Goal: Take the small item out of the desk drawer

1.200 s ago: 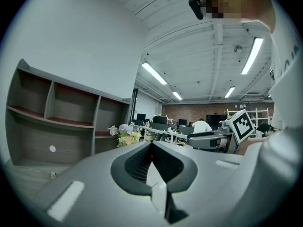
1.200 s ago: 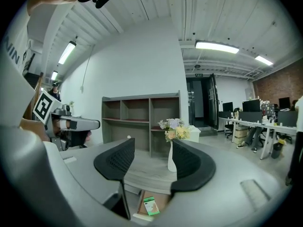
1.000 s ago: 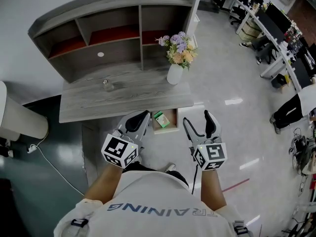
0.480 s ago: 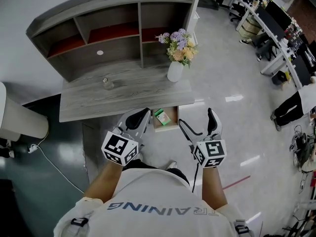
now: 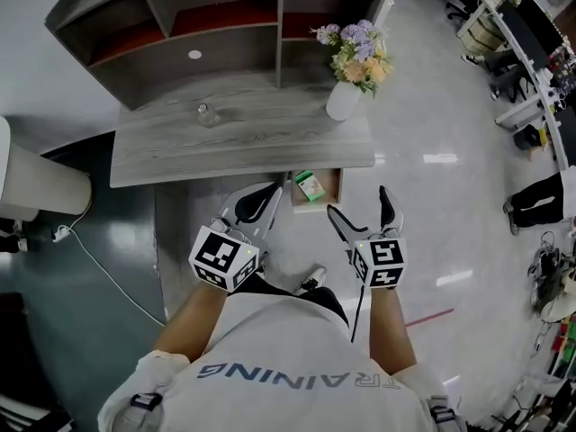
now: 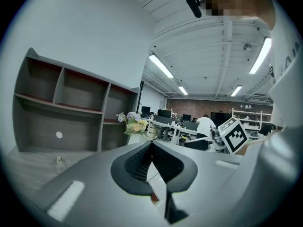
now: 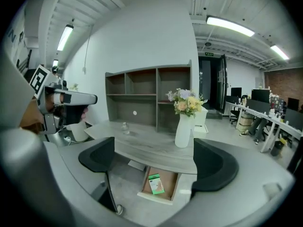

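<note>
Since the earlier frames, both grippers are sitting closer to the desk's front edge, and the right gripper point(image 5: 358, 203) has just been opening its jaws. They are now standing wide apart and gripping nothing; through the gap, the right gripper view is showing the open drawer point(image 5: 317, 207) beyond. The left gripper point(image 5: 270, 192) is keeping its jaws pressed together, empty, just left of the drawer.

The drawer is hanging pulled out under the front edge of the desk point(image 5: 243, 142), near the desk's right front corner. The small green-and-white box point(image 5: 310, 185) is lying flat inside it, toward the left wall. On the desk top, a white vase of flowers point(image 5: 343, 100) is standing near the right edge. A small glass jar point(image 5: 206, 113) is standing left of centre, before the hutch shelves point(image 5: 189, 16) along the back edge.
</note>
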`<state>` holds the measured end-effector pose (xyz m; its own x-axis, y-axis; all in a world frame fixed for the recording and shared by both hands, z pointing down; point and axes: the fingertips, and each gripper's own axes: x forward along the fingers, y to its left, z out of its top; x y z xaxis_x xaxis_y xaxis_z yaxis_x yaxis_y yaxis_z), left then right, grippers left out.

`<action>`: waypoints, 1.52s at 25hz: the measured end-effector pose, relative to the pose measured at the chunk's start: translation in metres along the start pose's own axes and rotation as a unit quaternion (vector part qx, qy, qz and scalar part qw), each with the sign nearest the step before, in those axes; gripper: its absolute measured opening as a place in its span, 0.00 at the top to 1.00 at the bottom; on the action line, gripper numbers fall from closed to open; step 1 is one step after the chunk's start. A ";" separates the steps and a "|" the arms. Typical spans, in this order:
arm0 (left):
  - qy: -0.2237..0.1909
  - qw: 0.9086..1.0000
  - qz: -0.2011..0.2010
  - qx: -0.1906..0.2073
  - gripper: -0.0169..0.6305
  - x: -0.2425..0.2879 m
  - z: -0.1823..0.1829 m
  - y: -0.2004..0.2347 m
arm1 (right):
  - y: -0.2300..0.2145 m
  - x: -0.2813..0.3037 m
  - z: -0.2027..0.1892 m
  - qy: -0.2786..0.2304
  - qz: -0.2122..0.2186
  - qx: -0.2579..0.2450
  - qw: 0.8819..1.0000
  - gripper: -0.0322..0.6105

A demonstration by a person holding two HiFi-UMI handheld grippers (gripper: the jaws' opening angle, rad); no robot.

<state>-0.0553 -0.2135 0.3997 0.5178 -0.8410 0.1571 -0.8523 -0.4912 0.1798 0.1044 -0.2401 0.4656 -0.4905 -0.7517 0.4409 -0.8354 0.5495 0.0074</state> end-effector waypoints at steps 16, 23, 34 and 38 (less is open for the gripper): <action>0.062 0.997 0.034 -0.035 0.98 0.012 -0.094 0.041 | 0.015 0.139 -0.165 0.142 0.030 -0.017 0.989 0.14; 0.098 0.993 0.039 -0.053 0.98 0.028 -0.131 0.046 | 0.003 0.194 -0.248 0.193 0.020 -0.048 0.980 0.13; 0.130 0.986 0.065 -0.084 0.98 0.035 -0.181 0.067 | -0.012 0.275 -0.342 0.273 0.005 -0.113 0.955 0.15; 0.139 0.984 0.070 -0.087 0.98 0.037 -0.193 0.072 | -0.010 0.294 -0.360 0.283 -0.002 -0.122 0.951 0.18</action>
<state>-0.0829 -0.2363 0.6060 0.4178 -0.7913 0.4464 -0.9034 -0.3093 0.2971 0.0581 -0.3355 0.9179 -0.2171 -0.4749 0.8528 -0.7212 0.6668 0.1877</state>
